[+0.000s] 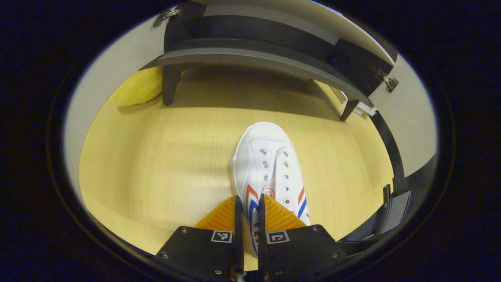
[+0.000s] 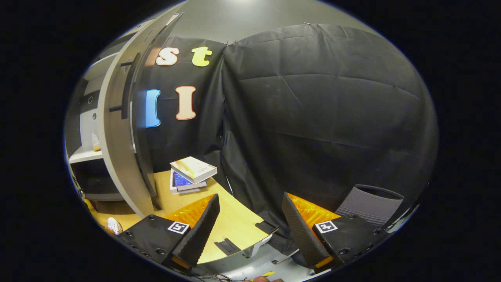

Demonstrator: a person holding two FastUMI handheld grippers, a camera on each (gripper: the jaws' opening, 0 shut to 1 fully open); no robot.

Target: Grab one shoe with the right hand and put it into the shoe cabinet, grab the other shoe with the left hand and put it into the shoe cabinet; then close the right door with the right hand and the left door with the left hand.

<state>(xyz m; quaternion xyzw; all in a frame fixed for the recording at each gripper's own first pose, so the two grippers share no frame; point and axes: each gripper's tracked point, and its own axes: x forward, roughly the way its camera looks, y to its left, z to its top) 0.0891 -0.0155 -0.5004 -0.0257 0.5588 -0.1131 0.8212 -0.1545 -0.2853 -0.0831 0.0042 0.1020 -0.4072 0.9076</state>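
Note:
In the left gripper view a white canvas shoe [image 1: 270, 156] with red and blue stripes lies on the pale wooden table [image 1: 156, 164], toe pointing at the shoe cabinet [image 1: 250, 58]. My left gripper [image 1: 249, 199] is shut on the shoe's side wall near the heel. The cabinet stands on short dark legs just beyond the toe, both doors swung open. In the right gripper view my right gripper [image 2: 250, 197] is open with nothing between its fingers, over the table's edge beside the open right door [image 2: 117, 129]. A white shoe [image 2: 113, 225] shows small at the lower left.
A stack of books [image 2: 191, 174] lies on the table behind the right door. A grey chair back [image 2: 370, 203] stands off the table's edge to the right. The open left door [image 1: 117, 66] and the cabinet legs [image 1: 170, 84] flank the opening.

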